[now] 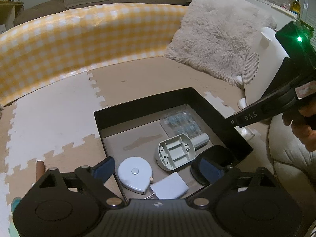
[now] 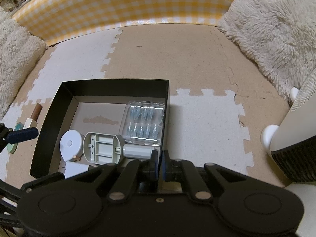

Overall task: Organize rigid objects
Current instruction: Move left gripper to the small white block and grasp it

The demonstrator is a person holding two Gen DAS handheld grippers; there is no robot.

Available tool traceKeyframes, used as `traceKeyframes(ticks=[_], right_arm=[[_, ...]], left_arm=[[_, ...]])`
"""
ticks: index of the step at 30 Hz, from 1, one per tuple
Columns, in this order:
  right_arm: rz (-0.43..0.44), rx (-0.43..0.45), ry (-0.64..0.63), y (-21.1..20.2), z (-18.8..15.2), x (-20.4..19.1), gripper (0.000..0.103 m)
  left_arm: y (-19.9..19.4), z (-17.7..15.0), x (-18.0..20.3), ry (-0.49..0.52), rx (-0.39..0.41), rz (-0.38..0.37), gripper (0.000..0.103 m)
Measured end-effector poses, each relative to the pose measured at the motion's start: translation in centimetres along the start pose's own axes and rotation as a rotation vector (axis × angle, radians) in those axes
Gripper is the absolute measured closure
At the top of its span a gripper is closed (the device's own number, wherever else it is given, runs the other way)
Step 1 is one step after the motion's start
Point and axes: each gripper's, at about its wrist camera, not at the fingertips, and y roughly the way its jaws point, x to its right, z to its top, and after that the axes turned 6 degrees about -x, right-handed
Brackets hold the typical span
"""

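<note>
Black jointed linkages of the left gripper fill the bottom of its own view, the two dark-blue padded fingers spread wide with nothing pressed between them. They hang over the near end of a shallow black cardboard box with a grey floor. Directly between the fingers, on the box floor, lie a white teardrop-shaped tape measure and a flat white rectangular plug adapter, which touch each other. Beside the right-hand finger rests a glossy black oval case. Further in sits a grey plastic housing with open ribbed compartments, a pale cylinder at its end, and beyond it a clear blister tray of small blue parts lies against the far right wall.

Seen from its own camera, the right gripper has its jaws closed together, holding nothing, just above the box's right wall.

Outside the box, on the beige and white foam puzzle mat, a brown stick lies near the left wall. A fluffy cream cushion and a yellow gingham barrier stand beyond.
</note>
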Motion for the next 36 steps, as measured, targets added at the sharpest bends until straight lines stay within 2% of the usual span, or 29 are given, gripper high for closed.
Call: traceKeyframes(ticks=[4,10,21,27,36], right_arm=[[0.0,0.0,0.0,0.0,0.0,0.0,0.098],[-0.001,0.0,-0.001,0.0,0.0,0.0,0.098],[-0.001,-0.007,-0.004,-0.1,0.0,0.1,0.098],[0.003,-0.006,0.0,-0.1,0.0,0.1,0.098],[-0.002,-0.013,-0.011,0.1,-0.1,0.1,0.098]], left_arm=[[-0.4,0.1,0.2,-0.001,0.005,-0.006,0.0],[-1.1,0.5,-0.1,-0.023,0.027,0.017,0.0],[-3.1,1.6,-4.7,-0.187,0.097,0.107,0.0],[-4.1,1.8,-8.4,-0.31,0.101,0.166,0.0],[-3.5,1.0,-11.0,-0.353,0.048,0.277,0.002]])
